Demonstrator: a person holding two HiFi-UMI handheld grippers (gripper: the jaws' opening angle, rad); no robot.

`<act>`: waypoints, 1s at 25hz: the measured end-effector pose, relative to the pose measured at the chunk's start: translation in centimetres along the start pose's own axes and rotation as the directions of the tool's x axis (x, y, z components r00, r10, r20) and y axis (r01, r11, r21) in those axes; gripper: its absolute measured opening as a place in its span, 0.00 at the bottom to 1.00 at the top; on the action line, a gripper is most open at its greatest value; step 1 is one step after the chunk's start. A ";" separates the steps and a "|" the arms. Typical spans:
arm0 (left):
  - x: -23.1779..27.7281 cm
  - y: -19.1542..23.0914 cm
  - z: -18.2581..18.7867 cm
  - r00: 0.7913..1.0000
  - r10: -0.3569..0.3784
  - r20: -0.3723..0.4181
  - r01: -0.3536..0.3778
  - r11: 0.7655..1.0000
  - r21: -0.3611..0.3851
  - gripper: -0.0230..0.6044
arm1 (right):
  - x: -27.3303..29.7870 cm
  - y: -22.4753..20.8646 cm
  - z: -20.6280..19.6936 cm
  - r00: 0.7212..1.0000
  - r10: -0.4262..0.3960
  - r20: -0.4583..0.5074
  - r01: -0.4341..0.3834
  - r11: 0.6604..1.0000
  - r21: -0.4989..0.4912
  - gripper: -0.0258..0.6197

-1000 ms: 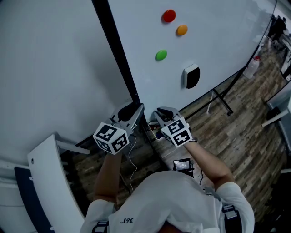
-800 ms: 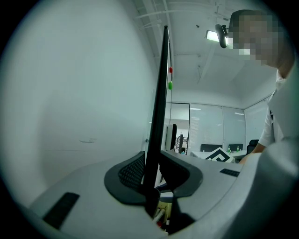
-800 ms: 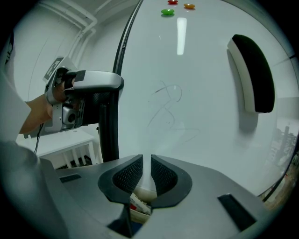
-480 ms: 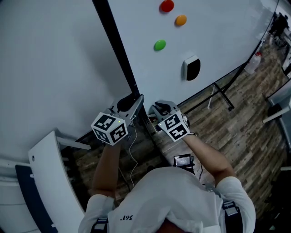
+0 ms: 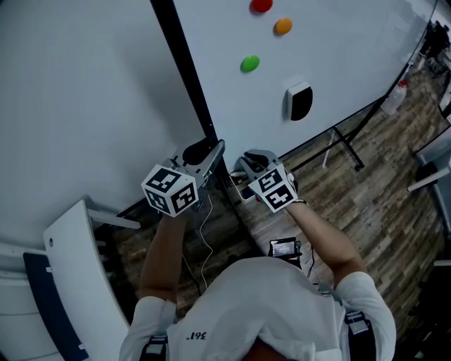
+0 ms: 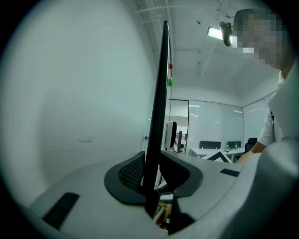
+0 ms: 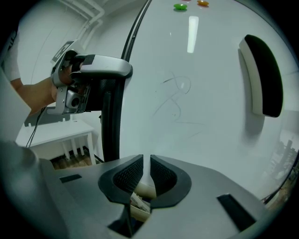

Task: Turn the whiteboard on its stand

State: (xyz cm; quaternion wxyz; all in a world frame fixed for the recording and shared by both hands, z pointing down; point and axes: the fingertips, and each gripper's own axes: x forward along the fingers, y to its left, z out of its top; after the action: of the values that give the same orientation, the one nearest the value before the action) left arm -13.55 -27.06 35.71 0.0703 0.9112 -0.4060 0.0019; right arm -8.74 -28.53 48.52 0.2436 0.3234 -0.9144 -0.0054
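The whiteboard (image 5: 352, 49) stands upright with a black side frame (image 5: 184, 70) along its left edge. My left gripper (image 5: 210, 152) is shut on the bottom of that frame. In the left gripper view the frame (image 6: 159, 93) runs edge-on between the pads of the left gripper (image 6: 152, 175). My right gripper (image 5: 243, 166) sits just right of it, at the board's lower corner. In the right gripper view the right gripper (image 7: 149, 170) has its pads nearly touching. Only the white of the board (image 7: 196, 93) shows through the slit.
Red (image 5: 261, 5), orange (image 5: 282, 26) and green (image 5: 249, 63) magnets and an eraser (image 5: 299, 101) stick to the board. The black stand legs (image 5: 345, 147) spread over the wooden floor on the right. A white curved panel (image 5: 70, 268) stands at the lower left. A bottle (image 5: 392, 100) stands at the far right.
Both grippers keep their places at the board's lower corner. Only the head view shifts a little.
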 end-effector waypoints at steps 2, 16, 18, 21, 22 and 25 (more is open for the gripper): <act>0.0 0.0 0.0 1.000 -0.004 -0.004 0.004 1.000 0.003 0.19 | 0.0 -0.1 0.1 1.000 -0.004 -0.001 0.004 1.000 -0.002 0.14; 1.5 0.3 -0.8 1.000 -0.028 -0.010 0.028 1.000 0.005 0.19 | 0.8 -1.3 -0.9 0.999 -0.045 -0.021 0.045 0.999 -0.005 0.14; 1.5 0.4 -1.0 1.000 -0.029 -0.008 0.029 1.000 0.003 0.19 | 0.9 -1.3 -1.0 0.998 -0.050 -0.026 0.050 0.999 -0.006 0.14; 1.6 0.3 -1.0 0.999 -0.034 -0.007 0.034 0.999 0.003 0.19 | 0.9 -1.4 -1.1 0.998 -0.058 -0.031 0.058 0.998 -0.008 0.14; 1.7 0.3 -1.0 0.999 -0.036 -0.006 0.036 0.999 0.002 0.19 | 0.9 -1.4 -1.2 0.998 -0.061 -0.032 0.061 0.998 -0.008 0.14; 1.7 0.5 -1.2 0.999 -0.040 -0.003 0.040 0.999 -0.001 0.19 | 1.1 -1.5 -1.3 0.998 -0.062 -0.032 0.062 0.998 -0.006 0.14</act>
State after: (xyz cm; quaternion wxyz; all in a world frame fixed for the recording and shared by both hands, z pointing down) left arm -12.67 -28.52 37.07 0.0711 0.9191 -0.3877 0.0018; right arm -8.01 -30.21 49.88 0.2589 0.3510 -0.8998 -0.0098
